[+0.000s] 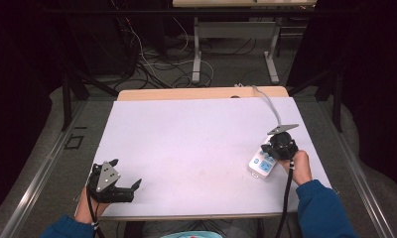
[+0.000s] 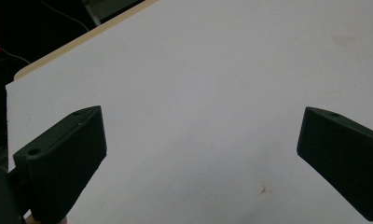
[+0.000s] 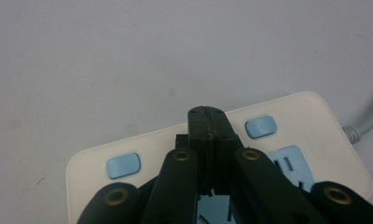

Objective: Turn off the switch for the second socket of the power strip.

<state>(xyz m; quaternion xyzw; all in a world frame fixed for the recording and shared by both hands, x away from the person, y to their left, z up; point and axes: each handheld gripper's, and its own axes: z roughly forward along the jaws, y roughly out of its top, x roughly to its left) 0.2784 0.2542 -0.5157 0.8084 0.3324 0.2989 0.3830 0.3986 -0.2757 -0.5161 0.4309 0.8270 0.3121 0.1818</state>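
White-topped table (image 1: 196, 144) with wooden far edge, white power strip (image 1: 261, 164) lying near its right side

A lab or test room is showing itself here: black curtains (image 1: 18, 74) are hanging around a work table (image 1: 196, 148) covered in a white sheet, loose cables (image 1: 152, 64) are sprawling over the grey floor, and another metal-legged bench (image 1: 236, 29) is standing behind.

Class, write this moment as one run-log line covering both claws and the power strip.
left claw: open, over bare table | right claw: shut, tips over power strip, contact unclear | strip: flat, right side of table
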